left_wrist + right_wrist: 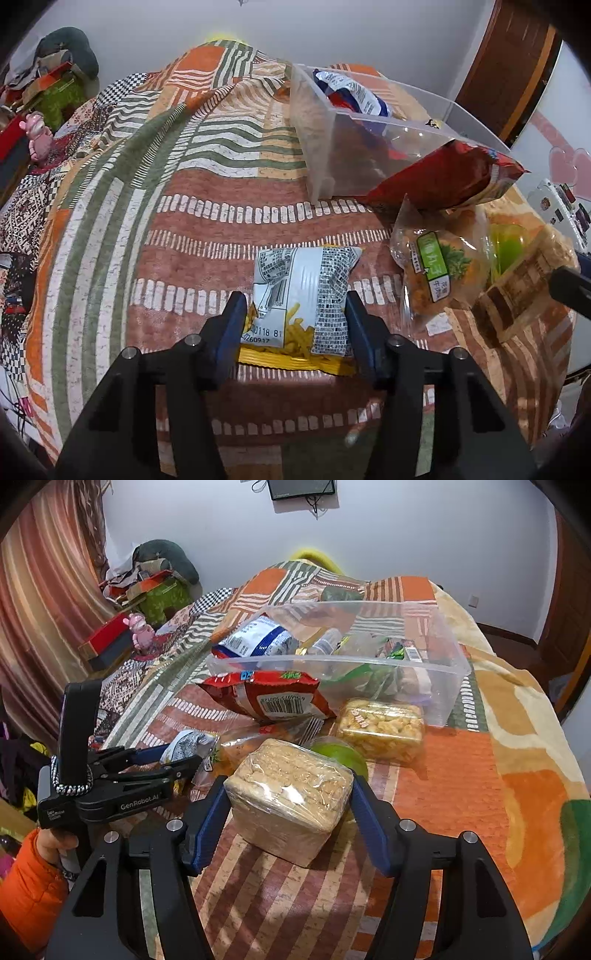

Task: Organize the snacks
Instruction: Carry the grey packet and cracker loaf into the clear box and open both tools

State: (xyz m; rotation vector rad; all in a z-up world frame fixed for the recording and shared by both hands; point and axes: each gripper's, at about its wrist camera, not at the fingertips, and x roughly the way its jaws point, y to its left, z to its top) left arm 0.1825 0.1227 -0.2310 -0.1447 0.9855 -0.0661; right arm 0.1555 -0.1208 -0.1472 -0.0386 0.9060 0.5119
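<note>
Two blue fingers of my left gripper (297, 317) bracket a grey-and-yellow snack bag (301, 295) lying on the patterned bed cover (221, 229), both pads against its sides; a clear bin (332, 147) of packets stands beyond, a red bag (443, 177) leaning at its corner. From the right wrist, my right gripper (290, 812) straddles a wrapped noodle block (288, 797) on the cover, left pad touching, right pad just clear, so the jaws stand apart.
</note>
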